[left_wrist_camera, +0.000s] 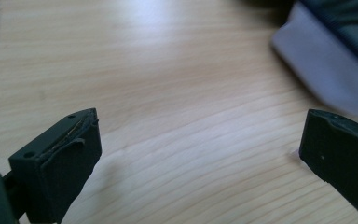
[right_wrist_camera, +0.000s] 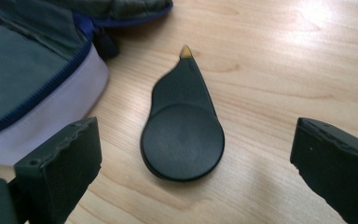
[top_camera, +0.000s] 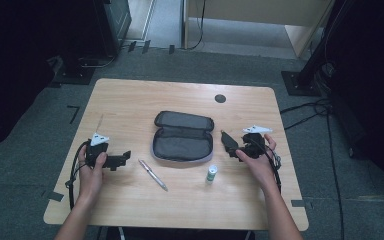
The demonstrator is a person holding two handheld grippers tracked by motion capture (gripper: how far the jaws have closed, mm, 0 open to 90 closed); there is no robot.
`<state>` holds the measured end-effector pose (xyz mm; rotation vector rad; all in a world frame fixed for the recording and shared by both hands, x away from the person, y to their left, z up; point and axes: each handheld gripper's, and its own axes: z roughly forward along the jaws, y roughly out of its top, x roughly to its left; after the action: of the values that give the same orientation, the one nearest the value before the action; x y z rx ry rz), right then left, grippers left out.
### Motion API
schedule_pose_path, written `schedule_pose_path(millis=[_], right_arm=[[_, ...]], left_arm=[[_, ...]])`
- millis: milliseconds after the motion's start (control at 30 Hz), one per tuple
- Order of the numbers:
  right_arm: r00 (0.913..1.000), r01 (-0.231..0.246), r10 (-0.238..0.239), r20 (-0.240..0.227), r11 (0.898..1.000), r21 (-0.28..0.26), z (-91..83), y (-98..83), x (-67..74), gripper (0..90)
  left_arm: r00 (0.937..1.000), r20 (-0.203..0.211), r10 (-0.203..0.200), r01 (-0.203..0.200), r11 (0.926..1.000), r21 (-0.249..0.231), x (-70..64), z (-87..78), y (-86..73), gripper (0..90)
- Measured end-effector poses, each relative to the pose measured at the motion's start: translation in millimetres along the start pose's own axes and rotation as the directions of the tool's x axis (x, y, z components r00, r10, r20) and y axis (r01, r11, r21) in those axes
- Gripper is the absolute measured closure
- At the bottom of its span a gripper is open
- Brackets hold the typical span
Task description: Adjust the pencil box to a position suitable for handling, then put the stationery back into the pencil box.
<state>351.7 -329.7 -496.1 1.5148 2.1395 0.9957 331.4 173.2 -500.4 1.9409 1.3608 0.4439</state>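
A grey zip pouch lies open in the middle of the wooden table. A black teardrop-shaped case with a yellow tip lies just right of the pouch. My right gripper is open, its jaws wide on either side of the teardrop case without touching it. My left gripper is open over bare wood, with the pouch's pale side ahead to its right. In the high view the left gripper sits left of a silver pen, and the right gripper points left.
A small white tube with a green cap stands in front of the pouch. A dark round disc sits in the tabletop near the far edge. Black stands and cables ring the table on the grey floor.
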Motion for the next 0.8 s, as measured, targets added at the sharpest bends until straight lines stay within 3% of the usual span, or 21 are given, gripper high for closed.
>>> schedule_pose_path(millis=[100,133,267,467,800], right_arm=[[0.9999,0.000,0.000,0.010,1.000,0.006,1.7,-3.4,0.2,4.6],[0.9998,0.006,-0.006,0.017,1.000,0.011,3.9,-6.5,0.6,5.8],[0.9994,0.019,-0.020,0.029,1.000,0.024,6.8,-10.3,1.4,7.9],[0.9982,0.025,-0.026,0.054,0.999,0.026,10.7,-13.3,1.6,13.2],[0.9956,0.048,-0.049,0.080,0.999,0.019,20.1,-13.2,6.5,15.5]], left_arm=[[0.9997,-0.026,0.002,-0.001,0.9998,0.020,4.0,1.6,-5.3,0.0],[0.9983,-0.057,0.016,-0.014,0.9989,0.045,7.2,3.5,-10.7,0.0],[0.9976,-0.067,0.016,-0.013,0.9990,0.044,11.8,3.0,-16.9,0.0],[0.9910,-0.114,0.070,-0.063,0.9961,0.061,8.9,4.7,-19.4,0.0],[0.9912,-0.096,0.092,-0.086,0.9942,0.065,7.8,4.8,-19.8,0.0]])
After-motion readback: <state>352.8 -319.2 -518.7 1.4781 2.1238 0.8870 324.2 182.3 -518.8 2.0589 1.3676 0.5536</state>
